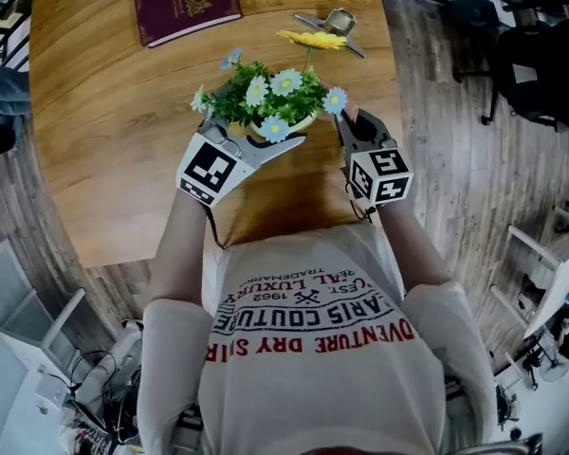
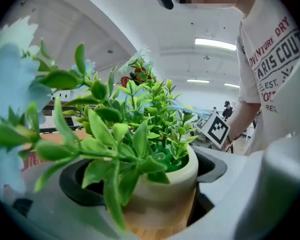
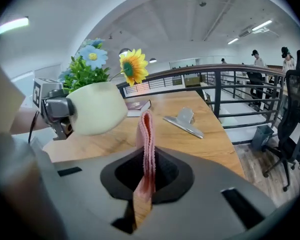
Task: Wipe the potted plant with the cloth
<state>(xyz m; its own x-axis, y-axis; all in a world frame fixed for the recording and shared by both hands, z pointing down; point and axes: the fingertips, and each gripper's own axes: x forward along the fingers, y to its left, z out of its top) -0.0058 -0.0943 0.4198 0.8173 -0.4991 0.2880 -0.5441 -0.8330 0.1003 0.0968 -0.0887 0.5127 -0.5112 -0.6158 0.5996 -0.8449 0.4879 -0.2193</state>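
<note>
The potted plant point(image 1: 266, 98) has green leaves, blue and white flowers and a cream pot point(image 2: 162, 189). My left gripper point(image 1: 263, 141) is shut on the pot, one jaw on each side of it point(image 2: 155, 204). In the right gripper view the pot point(image 3: 95, 108) hangs tilted above the table, with the left gripper point(image 3: 52, 111) beside it. My right gripper point(image 1: 353, 127) is shut on a folded pink cloth point(image 3: 147, 149), which stands up between its jaws. The cloth is just right of the pot and does not touch it.
On the wooden table point(image 1: 104, 140) lie a maroon booklet point(image 1: 187, 4), a metal clip point(image 1: 334, 25) and a yellow sunflower point(image 1: 313, 39). A black chair point(image 1: 541, 64) stands on the floor to the right. A railing point(image 3: 230, 91) runs behind the table.
</note>
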